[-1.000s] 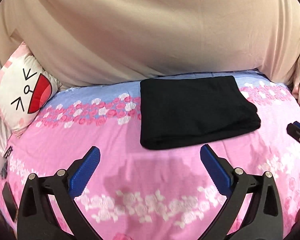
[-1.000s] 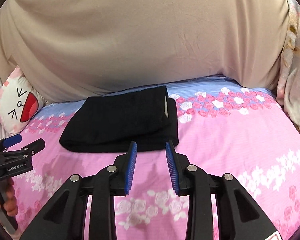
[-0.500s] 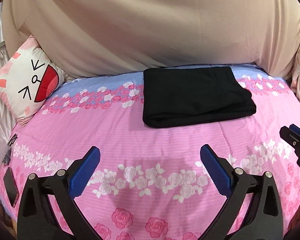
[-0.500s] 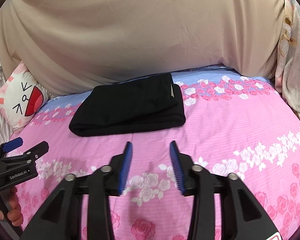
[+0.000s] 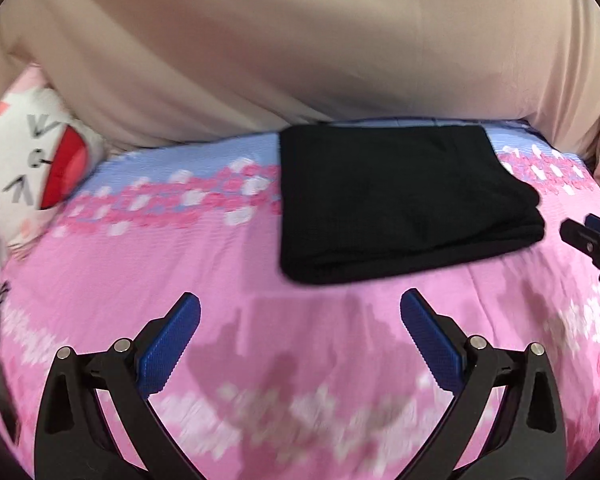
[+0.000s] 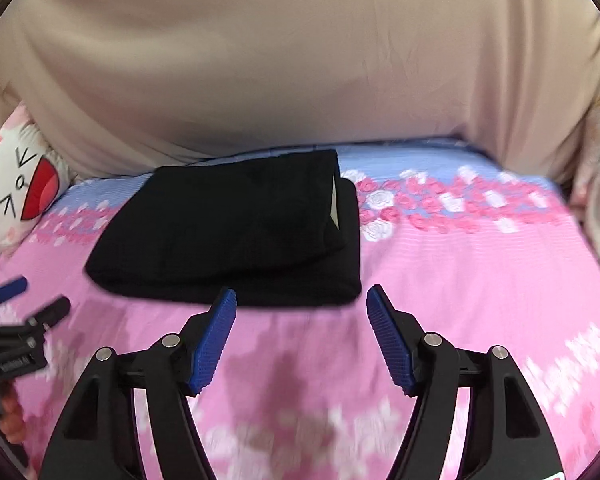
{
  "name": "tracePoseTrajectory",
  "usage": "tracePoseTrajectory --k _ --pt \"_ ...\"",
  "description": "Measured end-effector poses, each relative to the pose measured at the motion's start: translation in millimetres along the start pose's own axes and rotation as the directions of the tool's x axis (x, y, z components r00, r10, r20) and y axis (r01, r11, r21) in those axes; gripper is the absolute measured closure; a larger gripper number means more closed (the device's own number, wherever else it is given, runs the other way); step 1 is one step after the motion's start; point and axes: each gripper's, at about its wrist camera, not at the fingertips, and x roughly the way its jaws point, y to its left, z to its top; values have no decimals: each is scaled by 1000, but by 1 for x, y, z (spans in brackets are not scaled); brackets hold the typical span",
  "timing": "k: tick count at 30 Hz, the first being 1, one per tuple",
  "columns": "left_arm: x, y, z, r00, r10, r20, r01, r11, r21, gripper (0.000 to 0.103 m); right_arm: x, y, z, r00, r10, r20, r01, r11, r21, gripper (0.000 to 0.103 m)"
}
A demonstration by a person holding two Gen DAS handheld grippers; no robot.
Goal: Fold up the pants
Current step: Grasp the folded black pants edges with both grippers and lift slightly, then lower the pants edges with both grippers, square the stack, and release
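The black pants (image 5: 396,200) are seen lying folded in a neat pile on the pink flowered bed (image 5: 140,272), close to the beige cloth (image 5: 300,48) at the back. The left tongs (image 5: 300,320) are held wide apart above the bed, just in front of the pile, and nothing is held in them. The right tongs (image 6: 301,308) are spread apart too, right at the pile's near edge. If the pile were bumped or only its top layer were pinched, the fold could be pulled open. The pictures are blurred, so small gaps cannot be judged well.
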Motion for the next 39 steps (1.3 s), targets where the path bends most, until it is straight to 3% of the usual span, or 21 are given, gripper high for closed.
tracePoseTrajectory --k 2,5,7,9,11,12,13,14,15,16,21,23,25,28,30,31,32,33,34,36,39 --pt "34 -3 13 998 -54 -29 54 998 -10 5 29 -10 15 999 24 -33 -23 999 31 37" --pt "78 -3 23 990 -81 -117 79 997 -19 5 61 -25 22 997 0 -75 6 998 69 37" --pt "98 2 22 980 -121 -159 114 992 -52 5 72 -35 20 995 36 -94 -25 992 121 28" --pt "107 9 22 974 -180 -141 168 981 -93 5 82 -46 16 991 89 -104 -69 981 182 23" --pt "109 8 23 973 -191 -132 182 980 -79 5 90 -52 12 980 164 -113 -134 963 235 24" --pt "109 7 24 970 -209 -123 202 977 -72 14 91 -51 13 971 217 -101 -187 950 250 39" --pt "107 6 26 964 -241 -113 235 970 -63 42 89 -51 14 963 250 -100 -217 941 260 59" --pt "102 4 28 957 -266 -114 262 964 -51 50 82 -47 18 964 248 -97 -217 943 251 64" --pt "96 4 30 961 -252 -111 248 967 -48 69 75 -44 20 966 243 -89 -218 948 232 68" --pt "87 6 33 962 -247 -114 243 969 -47 82 65 -41 22 966 246 -78 -225 950 215 69" --pt "49 32 16 932 -339 -128 329 939 -98 88 17 -35 -1 962 263 -73 -248 955 166 68" --pt "36 32 -6 932 -331 -146 323 943 -73 88 14 -45 -22 960 263 -98 -241 951 192 67" --pt "26 28 -28 947 -278 -159 274 961 -43 88 21 -62 -43 956 259 -138 -224 947 229 57" --pt "13 20 -49 971 -183 -155 185 983 0 84 1 -81 -54 962 259 -85 -225 930 290 48" --pt "0 23 -50 982 -133 -135 134 991 -2 82 -31 -73 -50 993 111 -30 -102 973 205 47" --pt "-7 23 -48 987 -116 -113 117 993 7 75 -44 -65 -47 999 37 -3 -36 989 143 47" --pt "-16 20 -43 992 -98 -82 100 995 19 65 -53 -55 -46 1000 2 11 -3 996 94 46" --pt "-24 20 -38 995 -84 -52 86 996 30 27 -54 -49 -45 1000 1 8 -2 998 65 39" --pt "-29 16 -32 998 -57 -14 58 998 37 8 -53 -42 -47 1000 10 -8 -10 999 44 31" --pt "-24 13 -23 999 -26 20 25 998 55 5 -38 -29 -55 998 14 -61 -14 1000 -11 29" --pt "12 2 -12 998 -55 -24 57 995 86 6 -4 -20 -62 992 -48 -113 41 997 -61 29"
